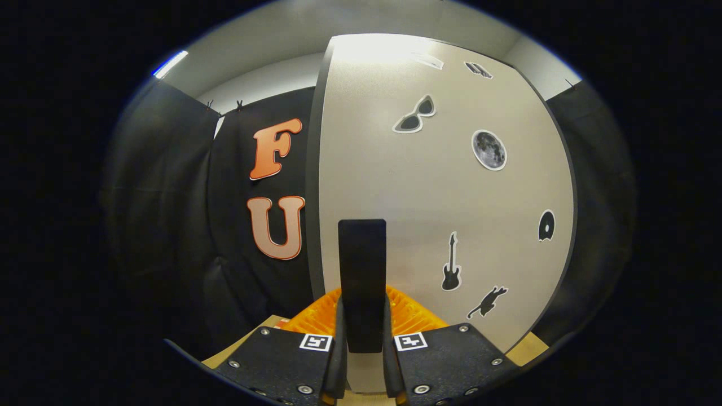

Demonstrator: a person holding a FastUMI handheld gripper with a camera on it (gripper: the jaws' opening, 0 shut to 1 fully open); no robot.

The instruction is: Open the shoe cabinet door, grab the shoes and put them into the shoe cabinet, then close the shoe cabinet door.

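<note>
The gripper [362, 332] is clenched on one dark handle [362, 265] of the cabinet door [395, 186] — six stickers toward two o'clock.

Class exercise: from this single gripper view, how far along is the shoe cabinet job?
Done: nothing visible yet; the cabinet door looks shut. In hand: the gripper has its fingers closed on the door's dark handle, apparently for the opening pull. Left: open the door, fetch the shoes, place them inside, close it.

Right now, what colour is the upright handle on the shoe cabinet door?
Black, in the gripper view: the tall slab handle stands between the gripper fingers, on the pale stickered cabinet door.
</note>
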